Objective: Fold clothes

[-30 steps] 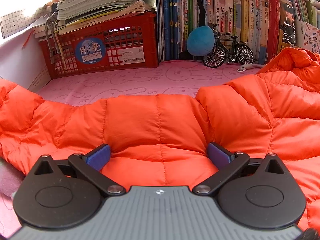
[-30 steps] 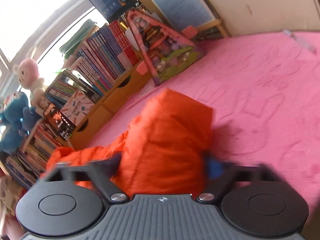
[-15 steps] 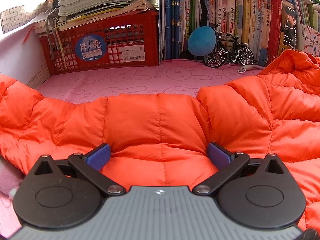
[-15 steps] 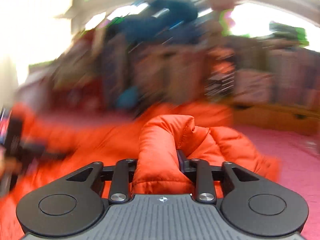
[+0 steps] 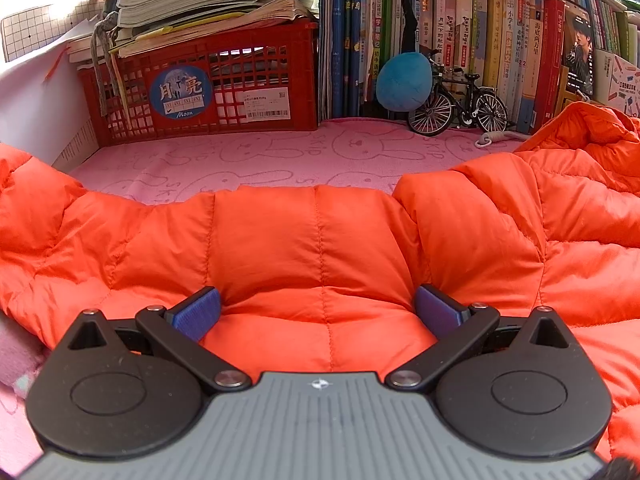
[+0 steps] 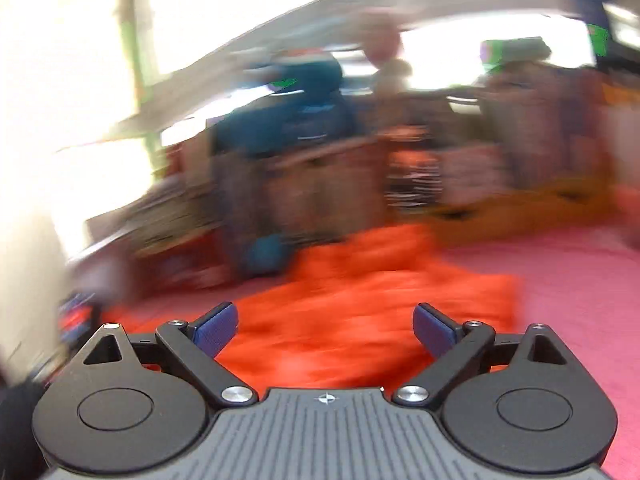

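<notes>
a: where's the jacket [image 5: 320, 248] now?

b: spread over the pink cover [image 5: 280, 156], filling the lower half of the left view from 9 to 3 o'clock. in the blurred right view it lies ahead at 12 o'clock, a fold heaped toward 1.

a: how would it handle?

b: my guess is light, puffy and soft. the quilted shell looks slick, so a thin pinch may slide off. it will spring up after a fold unless pressed flat.

a: where to grip?

b: at a stitched seam or a hem edge, where the fill is thin, rather than on a fat panel.

a: the left gripper [image 5: 318, 308]?

b: its fingers stand wide apart, resting on a panel bulging between them, not pinching it.

a: and the right gripper [image 6: 326, 326]?

b: its fingers are opening, nothing caught between them; the jacket lies beyond.
</notes>
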Demonstrator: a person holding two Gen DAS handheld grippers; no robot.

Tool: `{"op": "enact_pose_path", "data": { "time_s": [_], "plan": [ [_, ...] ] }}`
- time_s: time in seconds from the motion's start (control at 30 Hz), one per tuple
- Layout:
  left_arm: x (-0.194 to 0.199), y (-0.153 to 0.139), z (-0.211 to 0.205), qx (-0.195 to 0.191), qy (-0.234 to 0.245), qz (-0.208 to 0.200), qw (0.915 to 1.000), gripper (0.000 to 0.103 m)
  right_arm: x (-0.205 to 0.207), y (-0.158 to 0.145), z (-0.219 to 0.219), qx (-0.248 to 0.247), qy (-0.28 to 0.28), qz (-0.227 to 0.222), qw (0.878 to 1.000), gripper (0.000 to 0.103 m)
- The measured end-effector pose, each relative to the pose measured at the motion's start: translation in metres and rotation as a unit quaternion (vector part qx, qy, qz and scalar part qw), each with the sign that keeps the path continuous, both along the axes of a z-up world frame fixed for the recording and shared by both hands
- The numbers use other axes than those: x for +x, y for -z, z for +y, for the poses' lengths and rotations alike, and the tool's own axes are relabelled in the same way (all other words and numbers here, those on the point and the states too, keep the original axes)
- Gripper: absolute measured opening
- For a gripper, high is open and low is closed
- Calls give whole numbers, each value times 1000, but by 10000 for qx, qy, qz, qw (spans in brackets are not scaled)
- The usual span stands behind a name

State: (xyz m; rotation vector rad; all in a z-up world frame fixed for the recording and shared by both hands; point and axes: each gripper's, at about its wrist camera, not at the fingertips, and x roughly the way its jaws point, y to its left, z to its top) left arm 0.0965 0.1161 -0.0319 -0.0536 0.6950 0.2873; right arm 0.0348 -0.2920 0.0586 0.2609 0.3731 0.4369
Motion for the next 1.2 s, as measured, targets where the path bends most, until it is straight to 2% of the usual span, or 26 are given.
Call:
{"op": "enact_pose_path", "data": {
  "time_s": [0.03,0.1,0.17,0.2,0.23,0.27,0.3,0.4,0.5,0.57,0.63,0.67,0.73,0.77,0.8,0.83,0.87,0.9,1.0,1.07,1.1,1.2],
  "plan": [
    [0,0,0,1,0,0,10000,103,11,3,-4,64,142,263,9995,97],
    [0,0,0,1,3,0,10000,103,31,10,1,70,-18,758,9971,102],
    [0,0,1,-6,2,0,10000,103,38,12,22,-251,-300,759,9964,99],
    [0,0,1,-8,1,-1,10000,103,37,11,33,-514,-382,597,9962,81],
    [0,0,1,-9,0,-1,10000,103,34,8,40,-768,-369,502,9951,40],
    [0,0,1,-9,1,-1,10000,103,34,4,44,-1006,-305,500,9932,26],
    [0,0,1,-8,3,-1,10000,103,35,0,44,-1174,-242,497,9915,19],
    [0,0,1,-21,0,-3,10000,103,40,-17,10,-1548,222,389,9869,14],
    [0,0,1,-31,-9,-5,10000,103,44,-38,-48,-2144,1221,266,9687,12],
    [0,0,1,-38,-11,-5,10000,103,51,-56,-99,-2519,2207,-12,9423,12],
    [0,0,1,-53,-21,-6,10000,103,58,-74,-149,-2806,3128,-295,9070,12],
    [0,0,1,-83,-38,-7,10000,103,64,-78,-176,-2764,3459,-334,8960,12],
    [0,0,2,-147,-69,-15,9999,103,78,-76,-228,-2453,3914,90,8869,18],
    [-1,0,3,-178,-84,-20,9998,103,84,-67,-250,-2141,3916,447,8938,21],
    [-1,0,3,-188,-98,-23,9998,103,89,-58,-270,-1836,3910,798,8983,33],
    [-1,0,2,-191,-111,-25,9998,103,92,-44,-283,-1586,3904,1127,8999,61],
    [-1,0,2,-190,-122,-26,9997,103,93,-28,-289,-1402,3902,1426,8988,76],
    [-2,-1,2,-188,-132,-27,9997,103,92,-15,-291,-1310,3855,1614,8990,87],
    [-3,-1,1,-197,-167,-37,9997,103,80,7,-263,-1562,3459,1486,9132,86],
    [-5,-1,2,-236,-205,-63,9995,103,67,1,-236,-1617,3158,1132,9281,86],
    [-7,-2,2,-260,-227,-76,9994,103,59,-3,-223,-1571,2957,963,9373,86],
    [-14,-3,0,-313,-288,-131,9990,103,31,-20,-185,-990,1942,535,9745,86]
  ]
}}
